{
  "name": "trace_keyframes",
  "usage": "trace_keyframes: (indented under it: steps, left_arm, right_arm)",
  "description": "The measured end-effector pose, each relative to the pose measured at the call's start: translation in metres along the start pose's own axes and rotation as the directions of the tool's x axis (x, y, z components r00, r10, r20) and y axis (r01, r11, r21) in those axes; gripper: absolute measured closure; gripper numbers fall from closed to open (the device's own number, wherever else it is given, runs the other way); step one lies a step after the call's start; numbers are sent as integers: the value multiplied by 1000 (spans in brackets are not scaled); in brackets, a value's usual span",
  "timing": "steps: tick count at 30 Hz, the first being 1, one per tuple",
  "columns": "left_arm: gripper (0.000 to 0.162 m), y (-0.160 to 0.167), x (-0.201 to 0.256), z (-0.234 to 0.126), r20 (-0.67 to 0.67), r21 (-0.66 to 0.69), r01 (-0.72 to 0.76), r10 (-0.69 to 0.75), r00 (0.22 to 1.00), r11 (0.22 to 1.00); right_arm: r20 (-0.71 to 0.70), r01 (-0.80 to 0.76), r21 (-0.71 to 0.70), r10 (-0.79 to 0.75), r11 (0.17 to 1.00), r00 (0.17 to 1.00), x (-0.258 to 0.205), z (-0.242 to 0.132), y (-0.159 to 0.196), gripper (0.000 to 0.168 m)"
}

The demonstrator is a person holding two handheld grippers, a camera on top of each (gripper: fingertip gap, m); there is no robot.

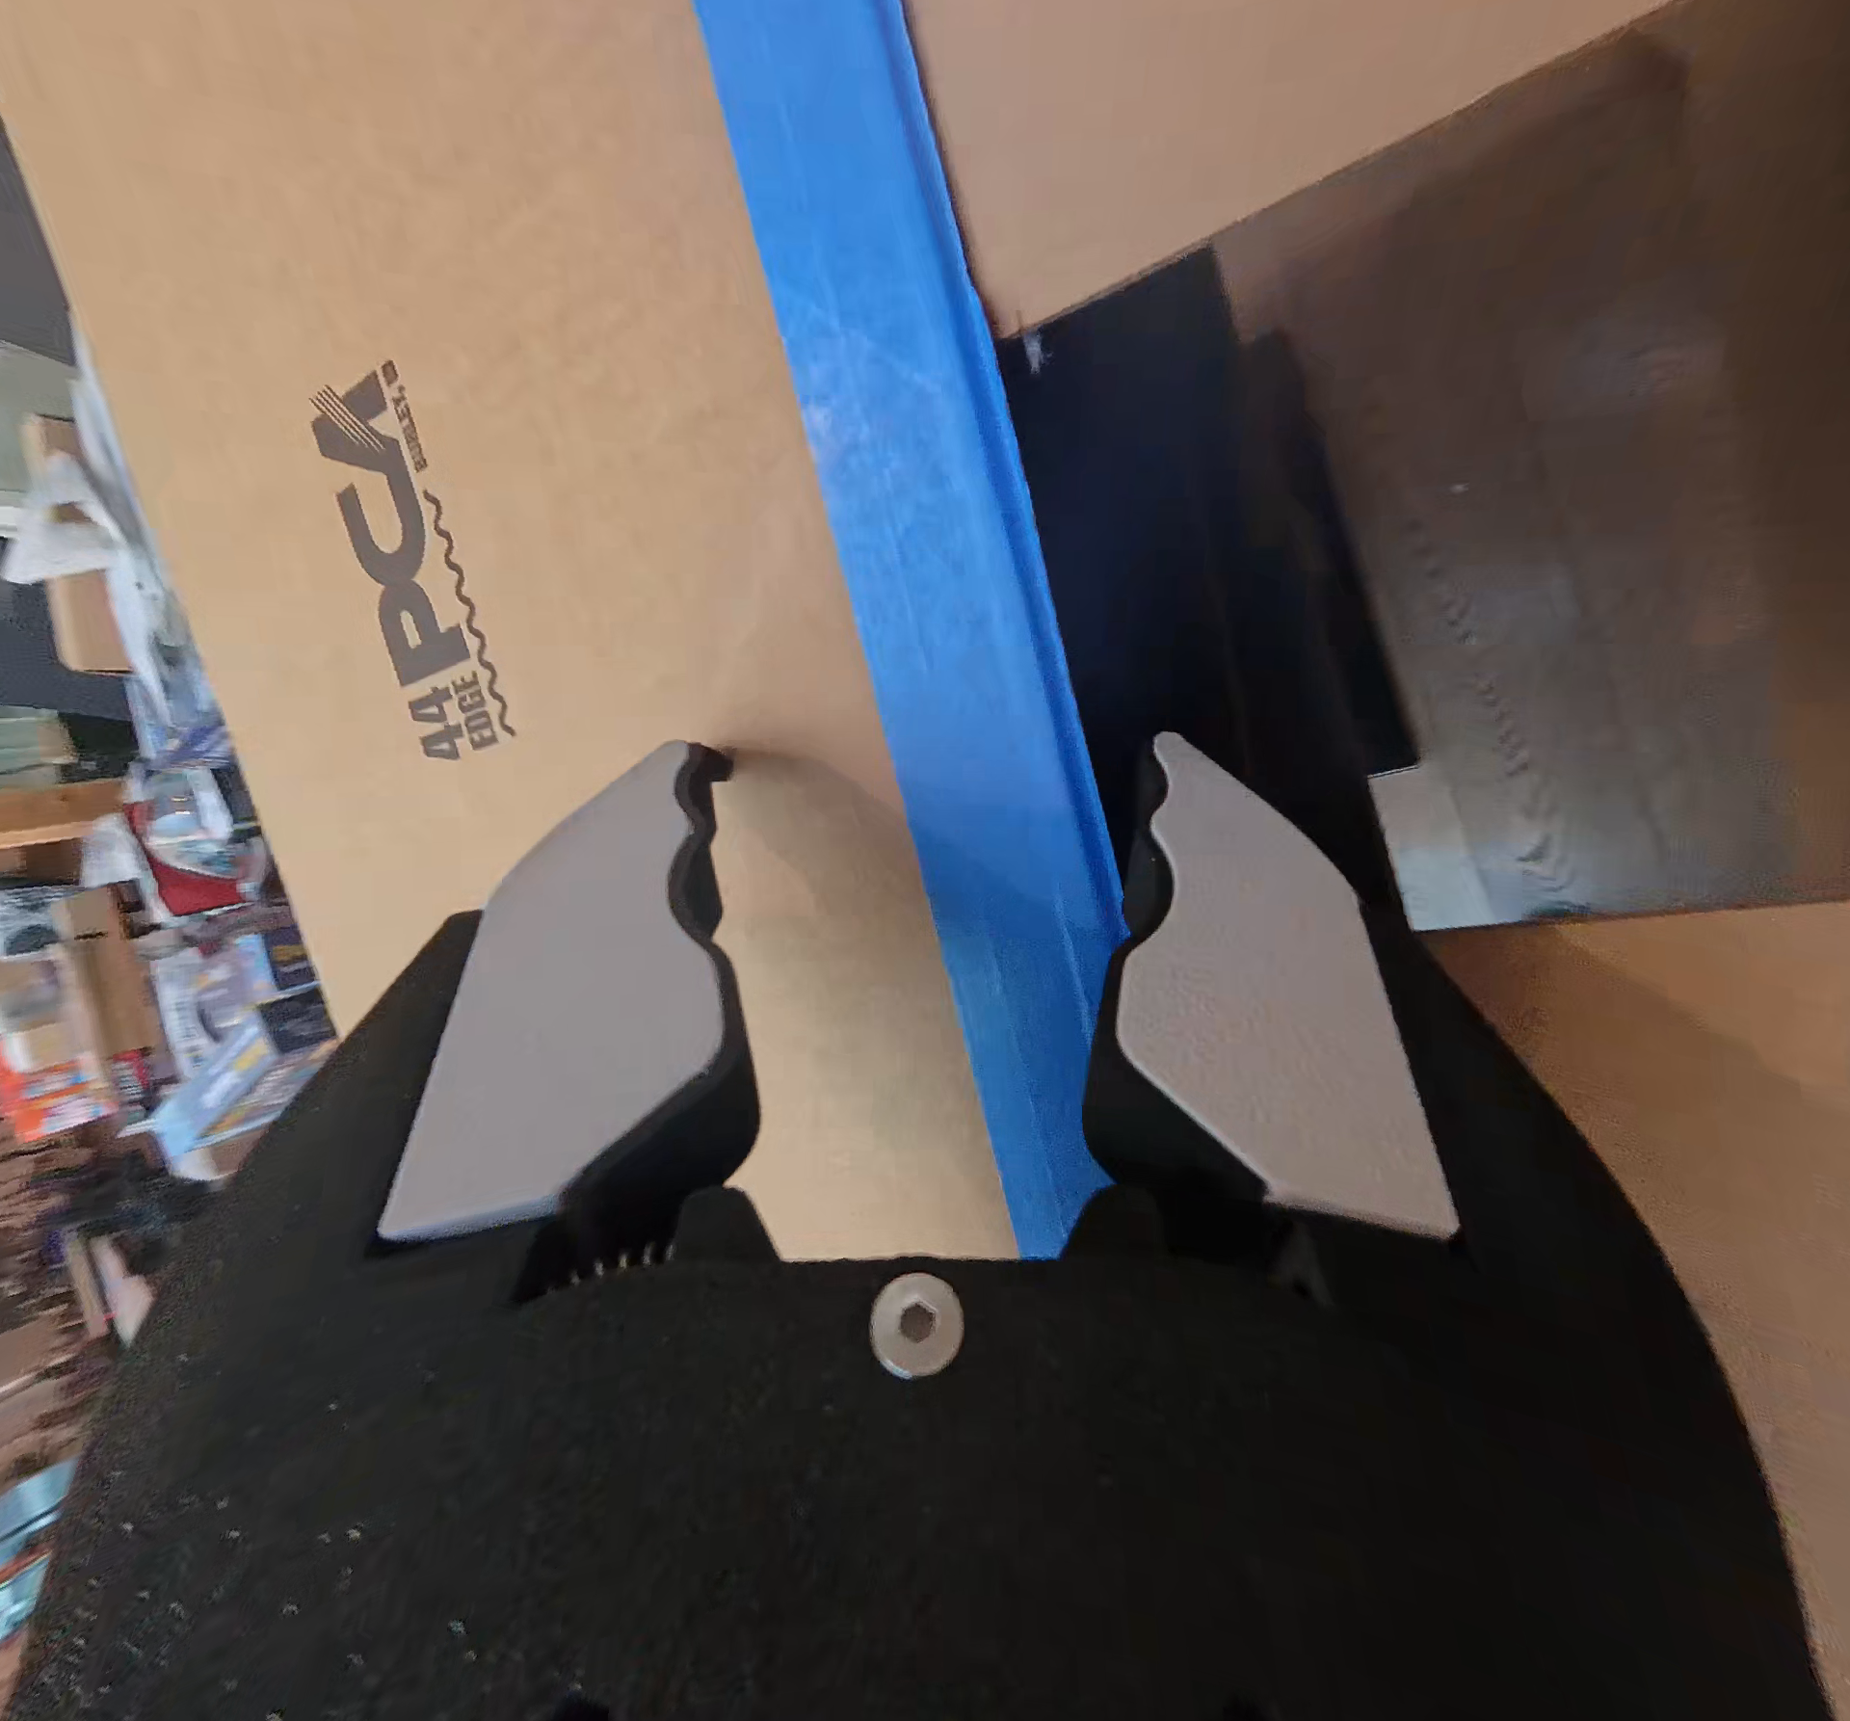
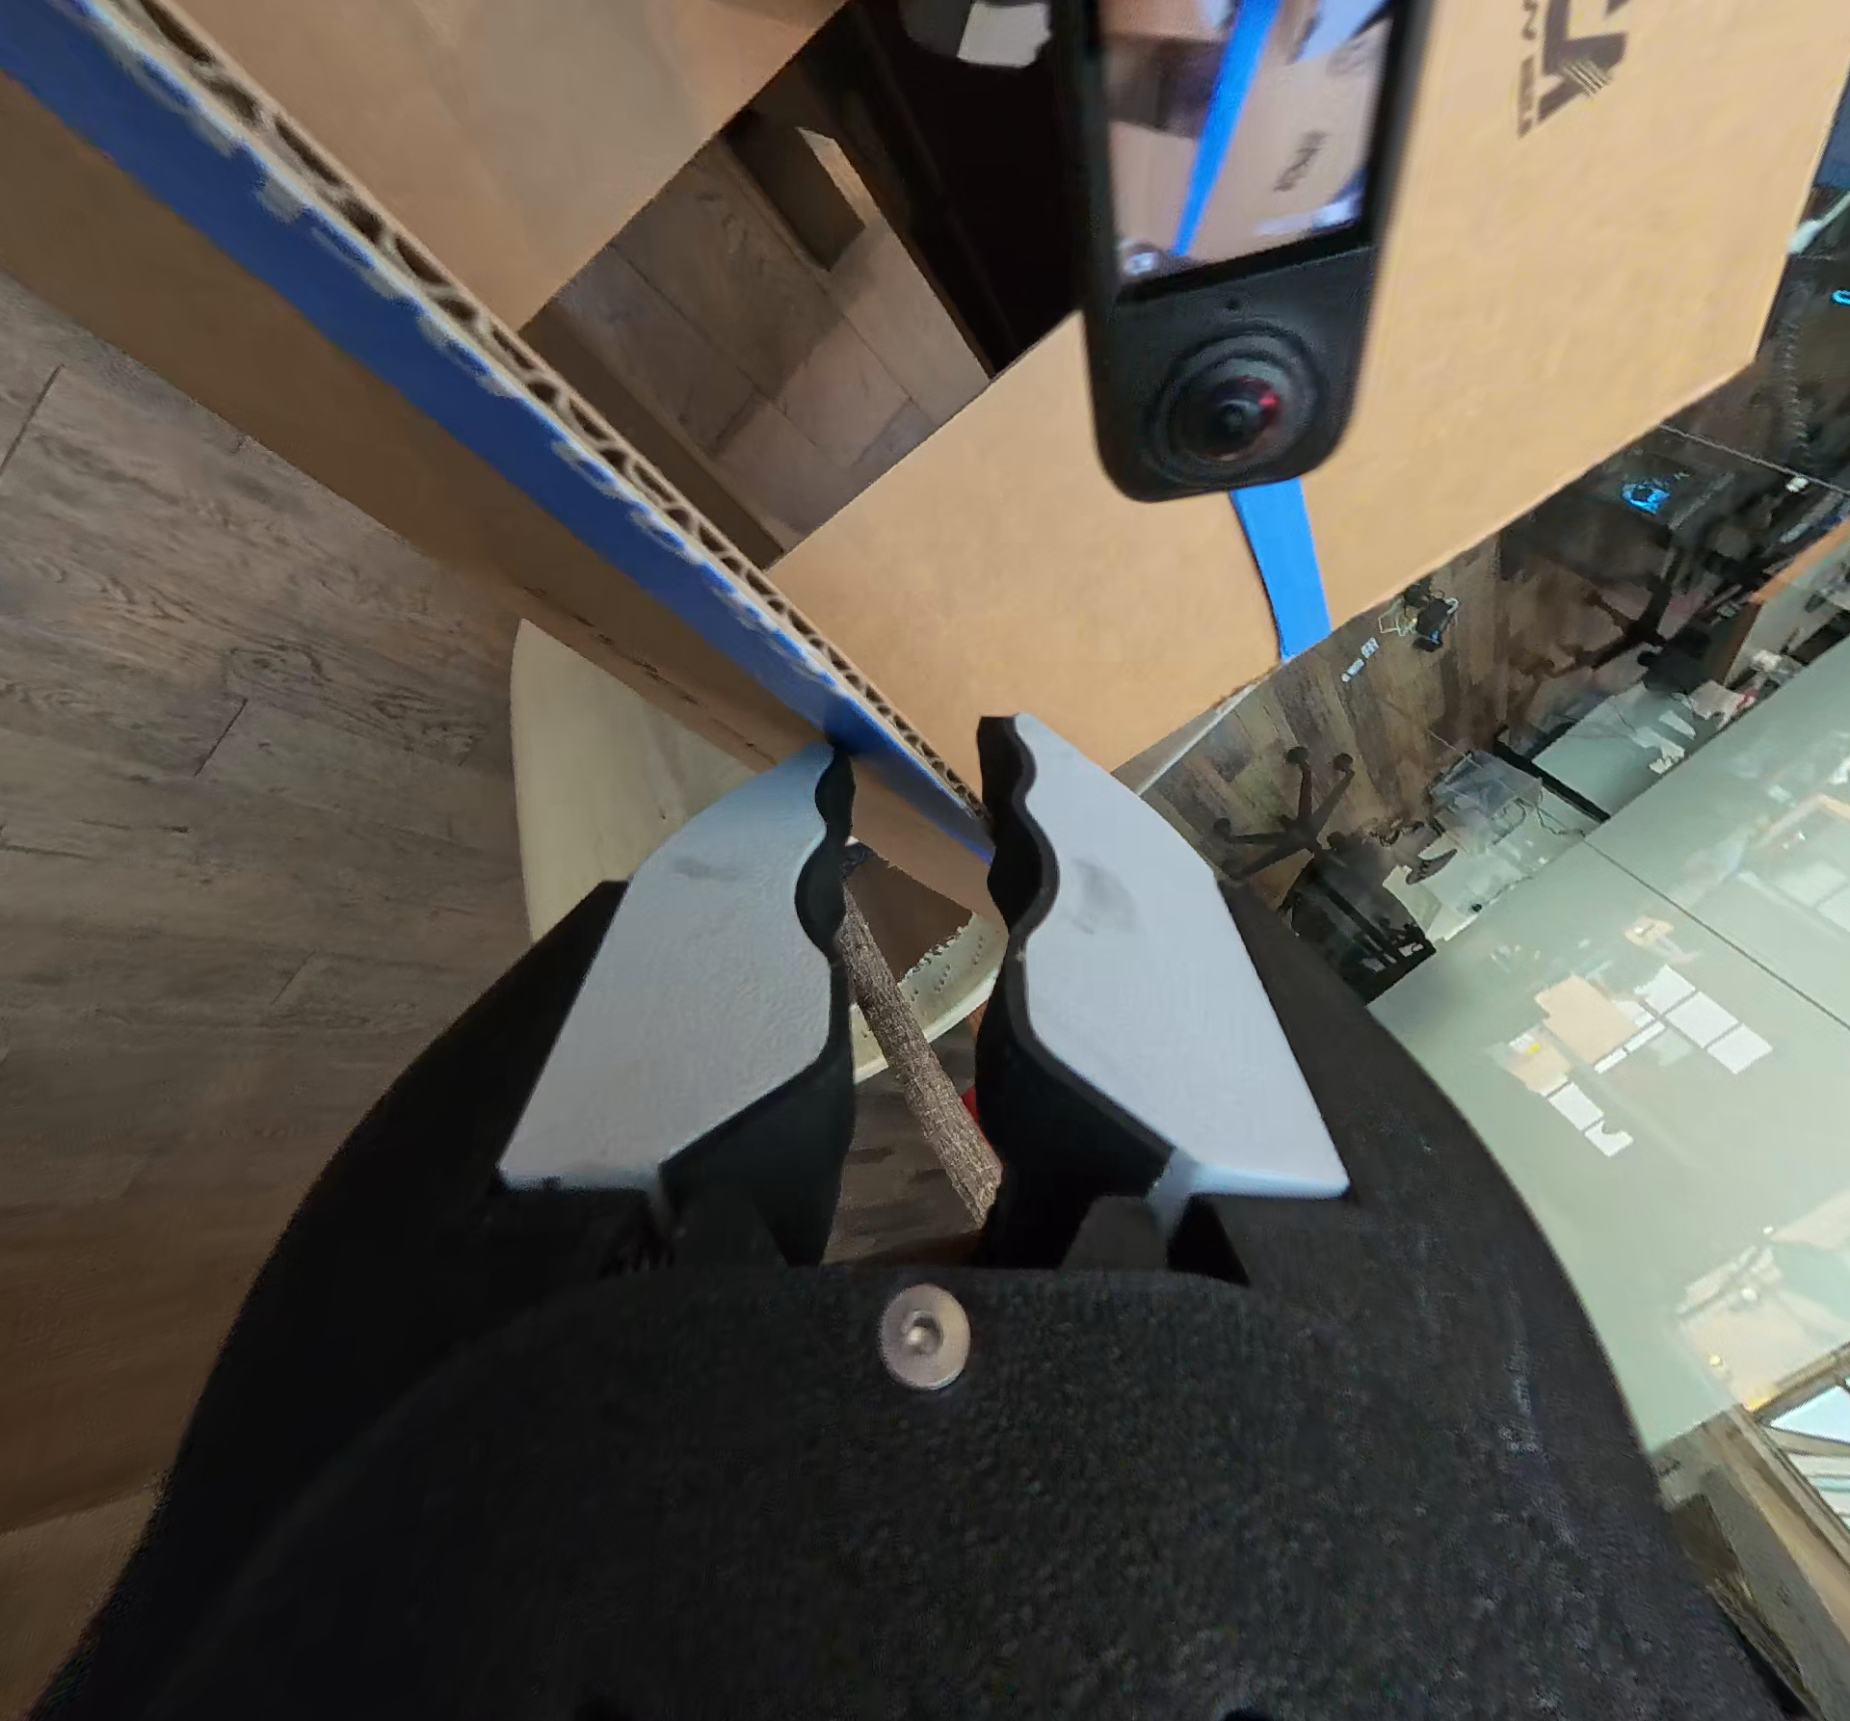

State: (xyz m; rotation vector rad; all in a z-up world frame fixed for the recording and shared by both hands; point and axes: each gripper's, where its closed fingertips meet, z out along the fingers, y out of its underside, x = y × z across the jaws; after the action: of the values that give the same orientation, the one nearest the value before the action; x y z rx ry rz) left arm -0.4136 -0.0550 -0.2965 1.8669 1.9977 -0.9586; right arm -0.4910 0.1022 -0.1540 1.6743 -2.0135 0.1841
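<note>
A brown cardboard box (image 1: pixel 450 221) with a strip of blue tape (image 1: pixel 881 472) fills the left wrist view. Its opening (image 1: pixel 1151 522) is dark, beside a shadowed flap (image 1: pixel 1552 472). My left gripper (image 1: pixel 931 752) is open. The taped edge runs between its fingers, and the left fingertip (image 1: pixel 701 762) touches the cardboard face. My right gripper (image 2: pixel 916 752) is shut on a box flap (image 2: pixel 200 291) at its blue-taped (image 2: pixel 300 241) corrugated edge. The left gripper's black camera (image 2: pixel 1231 351) hangs above, in front of the box (image 2: pixel 1552 271).
Wood-look flooring (image 2: pixel 200 672) lies to the left in the right wrist view, with a white rounded object (image 2: pixel 601 772) under the flap. Office chairs (image 2: pixel 1301 822) and a grey glassy surface (image 2: pixel 1602 1022) lie to the right. Cluttered shelves (image 1: pixel 120 972) show left of the box.
</note>
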Motion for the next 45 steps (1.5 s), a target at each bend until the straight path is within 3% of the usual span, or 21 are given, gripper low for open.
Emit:
trace_keyframes:
  steps: [5,11,16,24,29,39,45]
  left_arm:
    - [87,4,-18,5,97,-34,-132,135,986,991]
    - [134,-12,-87,-39,153,23,-119,114,982,993]
    - [157,-5,-174,-90,173,40,-95,87,981,995]
    - [157,52,-245,-142,-15,-1,65,-65,998,998]
    - [157,92,-266,-175,-42,9,169,-169,985,986]
    - [159,157,-281,-229,-21,55,332,-331,943,942]
    - [159,186,-269,-255,-35,76,381,-379,925,922]
  right_arm:
    - [-113,-88,25,91,996,989,7,-17,11,141]
    - [-236,-177,64,187,982,953,28,-45,31,140]
    - [-273,-198,63,208,978,939,35,-49,44,140]
    - [-305,-182,66,193,981,933,33,-49,48,140]
    - [-361,-168,102,194,981,912,44,-64,47,140]
    - [-445,-39,128,93,991,891,67,-91,3,140]
    - [-435,59,134,6,989,900,60,-113,-41,141]
